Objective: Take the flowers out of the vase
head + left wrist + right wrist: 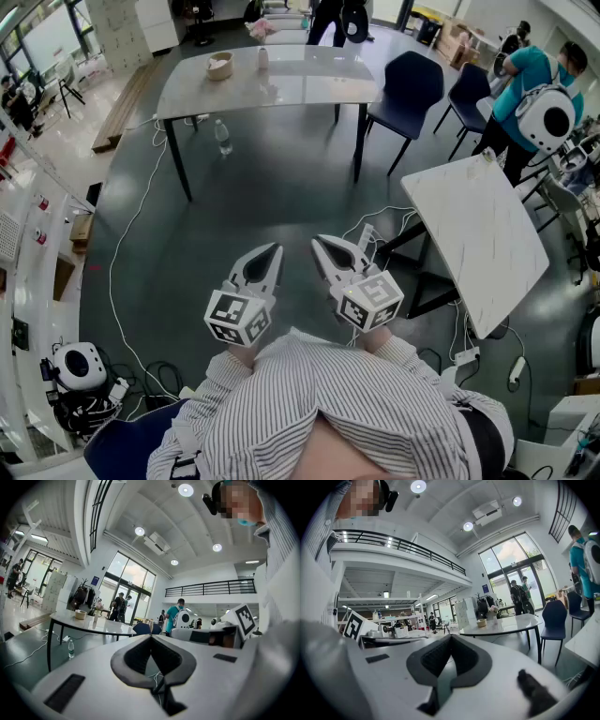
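Note:
A small white vase with pink flowers stands on the far grey table, next to a woven bowl. The right gripper view shows the vase and flowers far off on that table, and the left gripper view shows the vase small and distant. I hold both grippers close to my body, well short of the table. My left gripper is shut and empty, its jaws meeting at their tips. My right gripper is also shut on nothing.
A water bottle stands on the floor under the table. Dark blue chairs sit at its right end. A tilted white table stands at my right. Cables run over the floor. People stand at the back right.

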`<move>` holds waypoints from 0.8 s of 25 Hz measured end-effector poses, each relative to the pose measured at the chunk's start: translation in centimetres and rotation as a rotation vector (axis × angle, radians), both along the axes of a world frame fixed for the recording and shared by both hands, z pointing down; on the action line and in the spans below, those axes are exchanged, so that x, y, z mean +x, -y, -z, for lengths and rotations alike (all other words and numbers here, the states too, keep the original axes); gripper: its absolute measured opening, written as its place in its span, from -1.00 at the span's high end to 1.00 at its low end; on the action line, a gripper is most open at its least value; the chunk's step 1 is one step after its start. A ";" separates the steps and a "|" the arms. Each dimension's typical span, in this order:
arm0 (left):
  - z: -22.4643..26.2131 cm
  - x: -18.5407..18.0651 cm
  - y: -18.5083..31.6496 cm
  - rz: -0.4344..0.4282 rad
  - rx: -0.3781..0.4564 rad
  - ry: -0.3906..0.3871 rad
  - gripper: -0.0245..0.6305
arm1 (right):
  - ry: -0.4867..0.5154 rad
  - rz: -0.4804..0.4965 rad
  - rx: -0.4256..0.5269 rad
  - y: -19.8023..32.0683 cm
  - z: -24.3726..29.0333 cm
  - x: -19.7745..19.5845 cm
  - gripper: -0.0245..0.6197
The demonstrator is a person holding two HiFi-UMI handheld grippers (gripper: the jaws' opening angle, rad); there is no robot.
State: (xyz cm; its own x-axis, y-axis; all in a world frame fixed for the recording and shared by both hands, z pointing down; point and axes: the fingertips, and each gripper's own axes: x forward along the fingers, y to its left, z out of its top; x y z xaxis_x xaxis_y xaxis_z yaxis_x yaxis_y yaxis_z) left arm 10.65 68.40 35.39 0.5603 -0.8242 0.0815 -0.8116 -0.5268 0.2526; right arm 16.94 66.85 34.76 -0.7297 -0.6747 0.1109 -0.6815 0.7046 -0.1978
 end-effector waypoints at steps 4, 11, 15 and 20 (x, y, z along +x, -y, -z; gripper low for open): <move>-0.4 0.6 -0.3 -0.037 -0.029 -0.014 0.89 | 0.028 0.008 -0.035 -0.1 -0.4 0.0 0.88; -0.8 0.6 0.1 -0.010 -0.035 -0.018 0.89 | 0.010 -0.022 -0.042 0.5 -1.3 1.6 0.88; -1.0 1.0 0.5 -0.030 -0.050 -0.026 0.89 | 0.028 -0.027 -0.037 0.8 -1.0 0.8 0.88; -2.0 2.5 0.0 -0.057 -0.068 -0.028 0.89 | 0.073 -0.023 -0.059 0.3 -1.6 0.9 0.88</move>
